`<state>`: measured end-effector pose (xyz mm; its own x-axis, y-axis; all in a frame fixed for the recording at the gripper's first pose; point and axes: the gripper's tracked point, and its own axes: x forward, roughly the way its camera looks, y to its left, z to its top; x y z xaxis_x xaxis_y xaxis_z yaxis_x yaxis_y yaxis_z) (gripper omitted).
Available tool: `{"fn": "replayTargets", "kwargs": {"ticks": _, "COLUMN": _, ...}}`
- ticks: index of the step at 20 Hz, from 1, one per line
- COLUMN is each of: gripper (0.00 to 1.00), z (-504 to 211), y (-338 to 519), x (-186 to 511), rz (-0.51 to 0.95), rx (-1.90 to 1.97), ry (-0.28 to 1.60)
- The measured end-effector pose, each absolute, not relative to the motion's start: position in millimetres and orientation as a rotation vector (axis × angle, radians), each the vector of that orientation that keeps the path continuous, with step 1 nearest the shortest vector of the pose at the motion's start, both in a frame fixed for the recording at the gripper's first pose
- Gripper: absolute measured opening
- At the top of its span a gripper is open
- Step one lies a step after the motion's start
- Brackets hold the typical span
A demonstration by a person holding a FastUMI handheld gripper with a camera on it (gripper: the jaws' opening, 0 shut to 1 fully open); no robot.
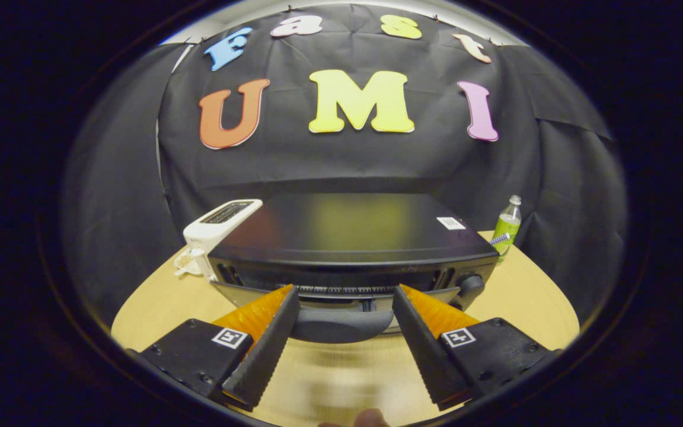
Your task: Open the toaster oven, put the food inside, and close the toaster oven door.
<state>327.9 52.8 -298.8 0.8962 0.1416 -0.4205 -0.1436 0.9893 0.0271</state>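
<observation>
The tongs (346,308) were spread wide, gripping nothing, straddling the toaster oven (350,237) door handle (341,325), which probably needed squeezing dead-center first.

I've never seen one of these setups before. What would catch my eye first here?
The big black toaster oven dominates, sitting on the round light wooden table just ahead of the gripper. The fingers are spread open on either side of the oven door's dark curved handle, not pressing it. A white pop-up toaster stands against the oven's left side, and a small clear bottle with a green label stands beyond its right.
</observation>
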Motion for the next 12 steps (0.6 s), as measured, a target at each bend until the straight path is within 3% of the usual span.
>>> {"fn": "replayTargets", "kwargs": {"ticks": 12, "gripper": 1.0, "z": -375.6, "y": 40.8, "x": 246.9, "rz": 0.171, "rx": -0.047, "ry": 0.608}}
